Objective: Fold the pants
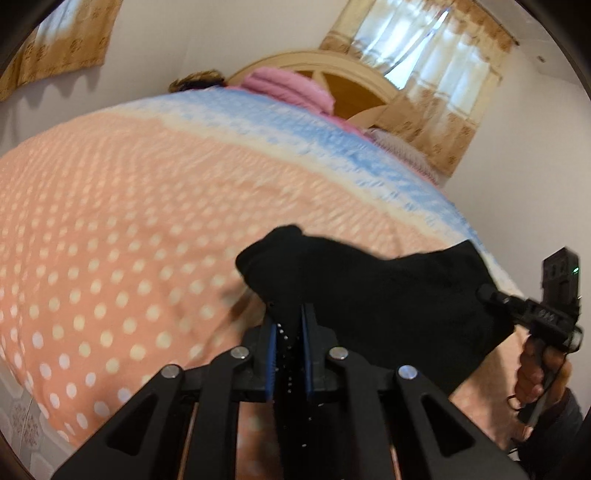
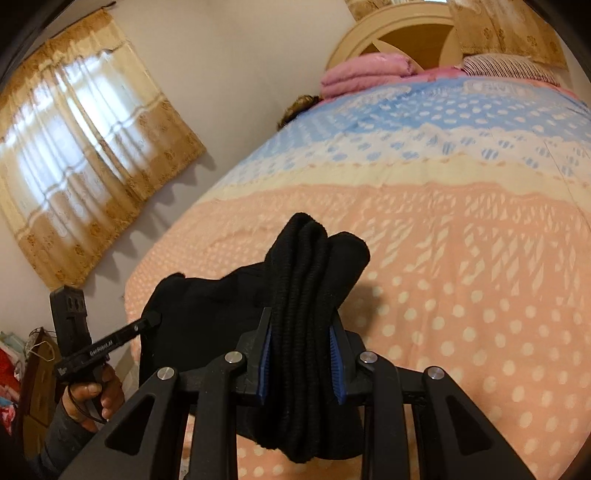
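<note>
I count one pair of black knit pants (image 2: 306, 295) held up over the peach polka-dot bedspread (image 2: 461, 295), with both grippers clamped on it. My left gripper (image 1: 290, 332) has its fingers nearly closed on a thin edge, while the right gripper (image 2: 301, 354) pinches a thick bunched roll. Only the right view shows that roll's ribbed layers and the striped pillow (image 2: 509, 66) clearly.

A peach blanket (image 1: 129, 206) with white dots and a blue band covered the bed. Folded pink bedding (image 2: 364, 72) lay by the arched wooden headboard (image 2: 402, 27), beside a striped pillow (image 2: 506, 66). Tan curtains (image 2: 85, 147) hung over the windows.
</note>
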